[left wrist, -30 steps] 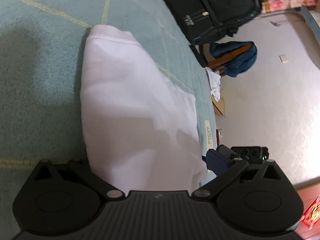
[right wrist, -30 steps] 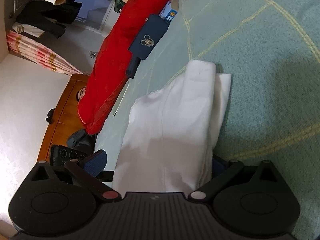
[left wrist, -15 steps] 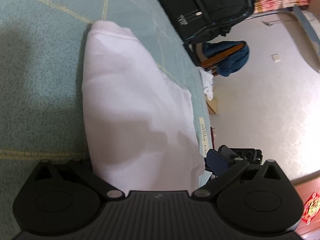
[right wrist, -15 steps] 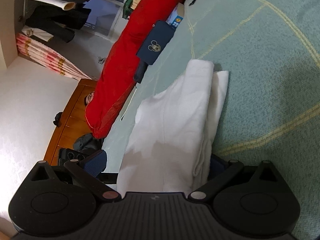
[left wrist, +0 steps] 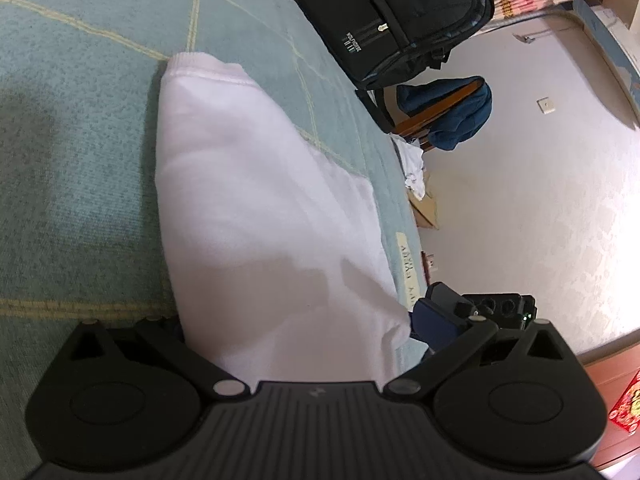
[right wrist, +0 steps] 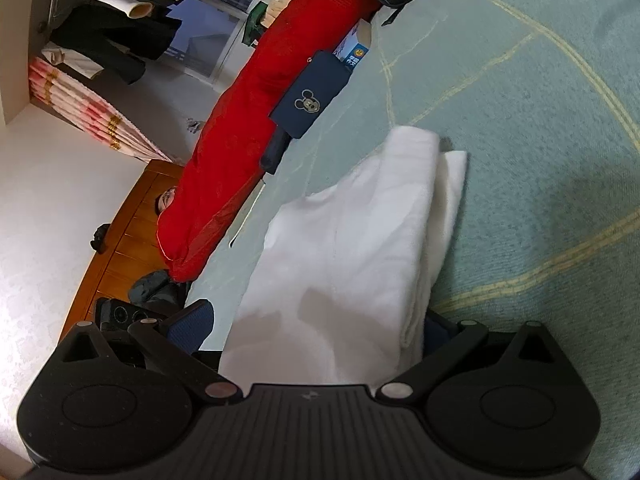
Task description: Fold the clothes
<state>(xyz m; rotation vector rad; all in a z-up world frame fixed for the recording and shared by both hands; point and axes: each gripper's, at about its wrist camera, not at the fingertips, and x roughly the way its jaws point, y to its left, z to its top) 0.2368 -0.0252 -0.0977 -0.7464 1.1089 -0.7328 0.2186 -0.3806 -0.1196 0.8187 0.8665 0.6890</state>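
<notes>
A folded white garment lies lengthwise on the teal bed cover, its ribbed end pointing away. My left gripper is open at the garment's near end, which fills the gap between the spread fingers. The right blue pad shows; cloth hides the left one. In the right wrist view the same garment shows stacked layers along its right side. My right gripper is also open and straddles the near end, with a blue pad on the left and a darker one under the fold.
A black backpack stands at the bed's far edge, beside a wooden chair draped in blue clothing. A red bedding roll and a navy pouch lie along the left side. A wooden cabinet stands beyond the bed.
Both views have shifted and tilted slightly over the garment. The garment keeps its folded shape and both grippers keep the same spread.
</notes>
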